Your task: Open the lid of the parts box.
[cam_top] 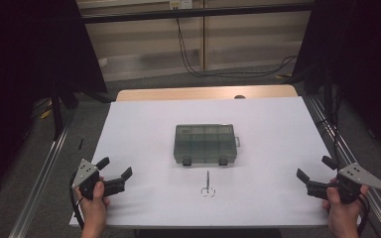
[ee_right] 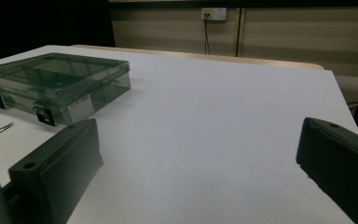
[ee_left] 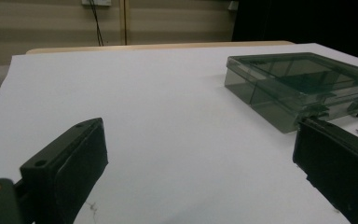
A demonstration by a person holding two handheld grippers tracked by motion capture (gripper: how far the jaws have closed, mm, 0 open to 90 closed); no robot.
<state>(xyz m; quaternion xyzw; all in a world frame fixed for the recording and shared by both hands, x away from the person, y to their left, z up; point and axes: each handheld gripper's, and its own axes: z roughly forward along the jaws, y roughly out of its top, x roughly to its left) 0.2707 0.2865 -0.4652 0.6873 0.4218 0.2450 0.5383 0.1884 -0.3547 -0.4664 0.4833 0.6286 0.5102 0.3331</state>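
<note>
Small steel scissors (cam_top: 208,188), at six o'clock from the latched compartment box (cam_top: 205,144): light, rigid, slippery; grasp at the finger loops. Both hand-held grippers, left (cam_top: 115,173) and right (cam_top: 313,173), gape wide, empty.

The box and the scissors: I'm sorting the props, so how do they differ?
The box is a wide, translucent grey-green case with its lid shut and two dark latches facing the person; the scissors are small, thin and metallic. The box lies farther back, the scissors nearer the person, blades pointing at the box. Both rest untouched on the white table.
</note>
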